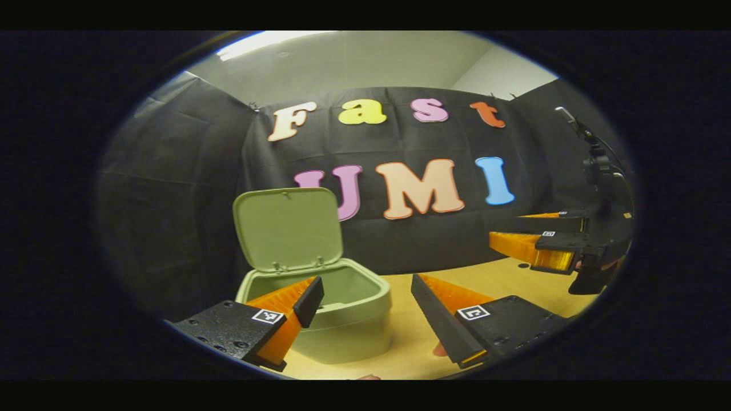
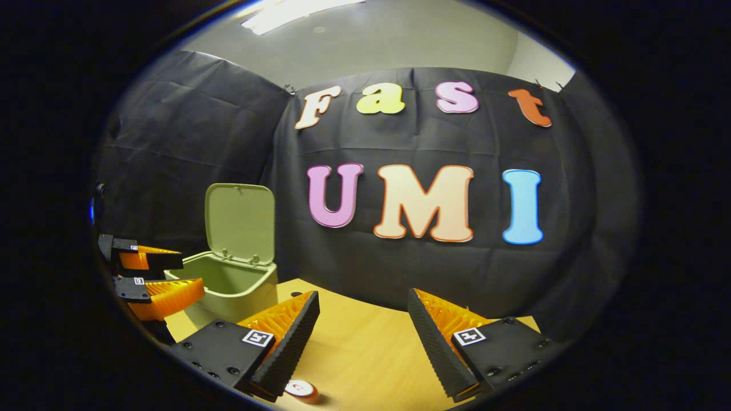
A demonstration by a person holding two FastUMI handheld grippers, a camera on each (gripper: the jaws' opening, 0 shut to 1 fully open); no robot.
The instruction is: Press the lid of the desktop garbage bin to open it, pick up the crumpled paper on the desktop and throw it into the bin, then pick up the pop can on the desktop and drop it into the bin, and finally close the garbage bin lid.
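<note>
Green desktop bin (image 1: 342, 319) stood on wooden table (image 2: 365, 342), lid (image 1: 287, 229) raised upright, left gripper (image 1: 365, 302) spread empty beside it, right gripper (image 2: 362, 325) spread empty over pop can (image 2: 301, 390)

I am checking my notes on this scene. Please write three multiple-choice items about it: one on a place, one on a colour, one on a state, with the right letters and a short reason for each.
1. Where does the bin stand in the right gripper view?
A. left of that gripper's own fingers
B. far right
C. on the floor

2. What colour is the bin?
A. red
B. pale green
C. blue

3. How is the lid?
A. shut flat
C. taken off
B. raised upright on its hinge

Key:
1 A: it stands on the table, left of the right gripper.
2 B: body and lid are both pale green.
3 B: the lid stands up behind the open rim.
</note>
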